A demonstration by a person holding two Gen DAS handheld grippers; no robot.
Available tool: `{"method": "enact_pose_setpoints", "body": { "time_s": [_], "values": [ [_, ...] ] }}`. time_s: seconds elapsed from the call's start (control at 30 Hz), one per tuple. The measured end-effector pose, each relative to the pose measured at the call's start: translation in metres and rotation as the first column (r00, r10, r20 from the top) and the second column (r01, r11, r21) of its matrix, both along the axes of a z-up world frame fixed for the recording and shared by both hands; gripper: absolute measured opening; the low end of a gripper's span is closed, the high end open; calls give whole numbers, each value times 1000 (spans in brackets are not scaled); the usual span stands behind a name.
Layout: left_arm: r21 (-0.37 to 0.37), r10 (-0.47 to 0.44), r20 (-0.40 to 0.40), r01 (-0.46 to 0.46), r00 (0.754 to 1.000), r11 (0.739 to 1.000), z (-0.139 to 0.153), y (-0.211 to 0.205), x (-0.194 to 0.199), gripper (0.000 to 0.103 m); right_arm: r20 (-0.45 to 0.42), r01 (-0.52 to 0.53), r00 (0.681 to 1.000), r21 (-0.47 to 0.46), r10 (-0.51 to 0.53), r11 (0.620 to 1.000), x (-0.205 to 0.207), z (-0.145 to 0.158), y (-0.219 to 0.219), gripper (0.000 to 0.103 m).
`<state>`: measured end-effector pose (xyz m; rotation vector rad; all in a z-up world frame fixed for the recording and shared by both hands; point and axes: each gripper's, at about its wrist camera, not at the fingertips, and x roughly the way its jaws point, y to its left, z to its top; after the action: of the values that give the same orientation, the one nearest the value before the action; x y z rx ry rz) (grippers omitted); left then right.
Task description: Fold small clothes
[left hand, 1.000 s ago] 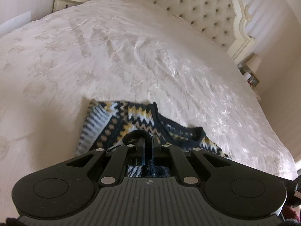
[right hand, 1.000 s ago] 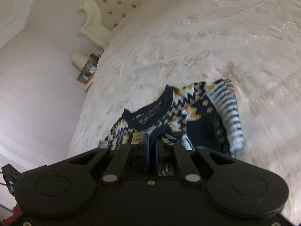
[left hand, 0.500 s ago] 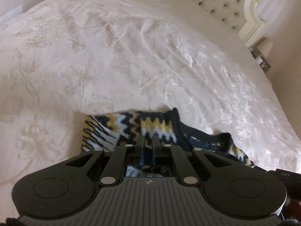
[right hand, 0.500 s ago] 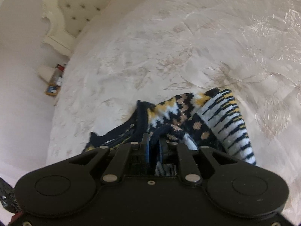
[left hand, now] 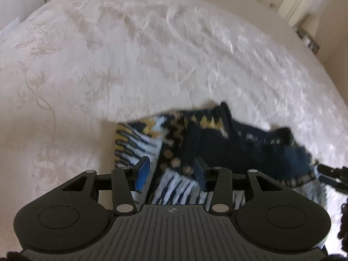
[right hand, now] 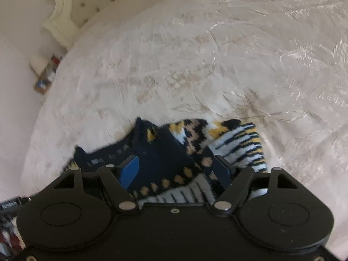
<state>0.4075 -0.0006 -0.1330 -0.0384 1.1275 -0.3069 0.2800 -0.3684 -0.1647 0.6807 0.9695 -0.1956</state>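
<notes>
Left wrist view first: the left gripper (left hand: 171, 171) has its jaws apart, having just been opening, and the knit lies loose between the blue pads without being pinched. Under and just beyond it sits the small sweater (left hand: 195, 143), a patterned knit in navy, white and mustard, bunched on the bedspread (left hand: 108, 65). Its striped cuff end (left hand: 134, 145) lies at the sweater's left edge in this view, and the dark collar band (left hand: 256, 137) on the far right side of the sweater. The right tool's tip (left hand: 332, 176) shows just past the sweater's right edge.

From the right wrist view, the right gripper (right hand: 176, 169) stands wider apart, also having just been opening; a dark fold of the sweater (right hand: 165, 152) rests in the gap, touching neither pad firmly as far as can be told. The striped sleeve (right hand: 243, 148) lies to the sweater's right, the collar to its left, and the tufted headboard (right hand: 82, 2) is well beyond the sweater.

By my judgement the sweater is light, soft and floppy, thick enough to spring back from a crease, and not slippery on the textured spread. Edges and ribbed bands, such as cuff, hem or collar, look the best places to pinch, taking both layers so the fold carries over whole.
</notes>
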Motion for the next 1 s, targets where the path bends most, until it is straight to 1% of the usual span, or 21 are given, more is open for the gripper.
{"method": "enact_pose_setpoints", "body": {
  "time_s": [0.13,0.27,0.33,0.57,0.7,0.73,0.77,0.8,0.83,0.87,0.9,0.93,1.0],
  "values": [
    [40,-57,-55,59,997,997,-14,-9,1,44,-26,-45,999,-22,45,999,0,-5,3,78],
    [82,-96,-71,102,993,991,-26,-16,3,44,-46,-84,996,-32,83,996,3,-11,5,78],
    [86,-100,-81,107,992,991,-30,-17,5,44,-56,-103,993,-36,101,994,6,-14,6,79],
    [92,-111,-104,121,988,988,-37,-21,13,46,-72,-174,983,-42,171,984,14,-22,11,90],
    [80,-128,-105,137,986,987,-35,-24,13,44,-74,-199,978,-55,195,978,17,-21,14,88],
    [72,-135,-100,143,986,987,-34,-24,12,40,-76,-205,977,-60,201,977,18,-21,14,83],
    [61,-143,-98,149,985,987,-34,-24,11,36,-77,-213,975,-67,208,975,18,-20,14,72],
    [57,-148,-95,154,984,986,-33,-24,9,27,-78,-221,973,-74,215,972,18,-19,15,66],
    [60,-152,-91,157,984,986,-33,-25,8,23,-71,-233,971,-68,228,970,18,-18,15,54],
    [64,-153,-85,158,985,985,-32,-26,6,16,-67,-240,969,-60,236,969,20,-18,16,41],
    [68,-154,-74,159,985,985,-31,-27,3,7,-68,-249,967,-58,245,967,21,-17,17,31],
    [76,-152,-60,157,987,985,-29,-28,1,6,-74,-260,964,-65,255,964,22,-16,19,12],
    [89,-145,-12,146,989,985,-22,-30,-7,6,-77,-282,958,-99,275,954,22,-10,24,12]
  ]
}}
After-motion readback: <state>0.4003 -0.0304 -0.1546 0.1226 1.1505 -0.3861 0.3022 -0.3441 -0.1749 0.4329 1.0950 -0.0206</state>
